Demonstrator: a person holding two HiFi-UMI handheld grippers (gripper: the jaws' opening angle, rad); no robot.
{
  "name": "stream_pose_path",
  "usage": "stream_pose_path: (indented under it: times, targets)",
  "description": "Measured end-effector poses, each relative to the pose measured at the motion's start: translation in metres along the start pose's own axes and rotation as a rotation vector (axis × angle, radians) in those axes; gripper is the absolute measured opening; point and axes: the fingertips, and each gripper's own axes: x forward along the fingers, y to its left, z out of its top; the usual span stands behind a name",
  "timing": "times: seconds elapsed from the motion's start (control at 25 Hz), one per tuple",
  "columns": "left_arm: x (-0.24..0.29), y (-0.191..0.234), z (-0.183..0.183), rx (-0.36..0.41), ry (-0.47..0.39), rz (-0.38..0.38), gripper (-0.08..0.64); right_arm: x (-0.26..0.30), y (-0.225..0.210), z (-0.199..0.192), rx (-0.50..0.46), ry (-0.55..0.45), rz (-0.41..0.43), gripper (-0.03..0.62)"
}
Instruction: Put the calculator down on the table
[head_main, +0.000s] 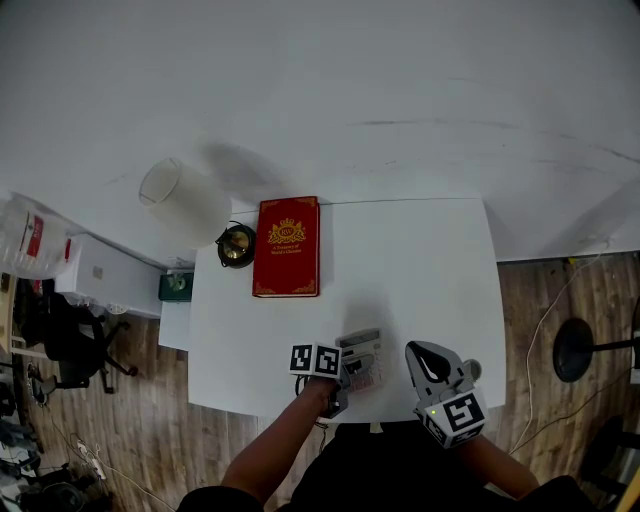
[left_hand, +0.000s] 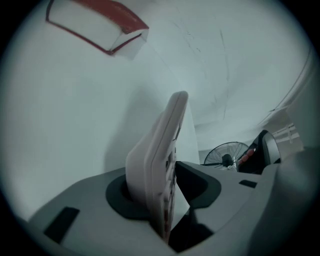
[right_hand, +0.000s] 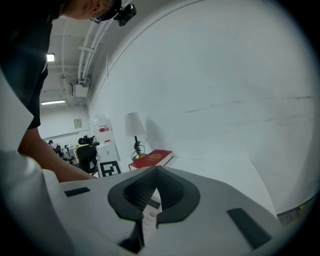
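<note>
The fingers of the left gripper (left_hand: 152, 172) stand slightly apart around the pale grey plastic calculator (left_hand: 162, 140), one pad at its back and the key side seemingly just free. The calculator looks settled on the white surface (head_main: 420, 270) near its front edge. It would be best to spread squarely and draw straight back, so nothing drags it. The right gripper (right_hand: 158, 170), fingers together at the tips and empty, should stay beside it; the red hardback book (head_main: 287, 246) lies well apart
</note>
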Motion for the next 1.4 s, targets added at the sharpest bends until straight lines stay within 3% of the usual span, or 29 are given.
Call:
stream_pose_path:
  times: [0.24, 0.48, 0.6, 0.8, 1.4]
  targets:
    - [-0.013, 0.007, 0.005, 0.211, -0.024, 0.228, 0.253, 0.005, 0.010, 0.006, -0.006, -0.008, 0.027, 0.018]
    - [-0.018, 0.014, 0.011, 0.345, -0.069, 0.389, 0.338, 0.003, 0.002, 0.006, -0.016, -0.011, 0.021, 0.018]
    - [-0.014, 0.017, 0.012, 0.403, -0.093, 0.404, 0.381, 0.002, 0.002, 0.003, -0.010, -0.011, 0.025, 0.018]
    - [-0.019, 0.024, 0.013, 0.424, -0.144, 0.430, 0.407, 0.002, 0.005, 0.008, 0.001, -0.022, 0.031, 0.020]
    - [-0.028, 0.029, 0.016, 0.496, -0.226, 0.487, 0.420, -0.001, 0.006, 0.016, -0.003, -0.044, 0.026, 0.019]
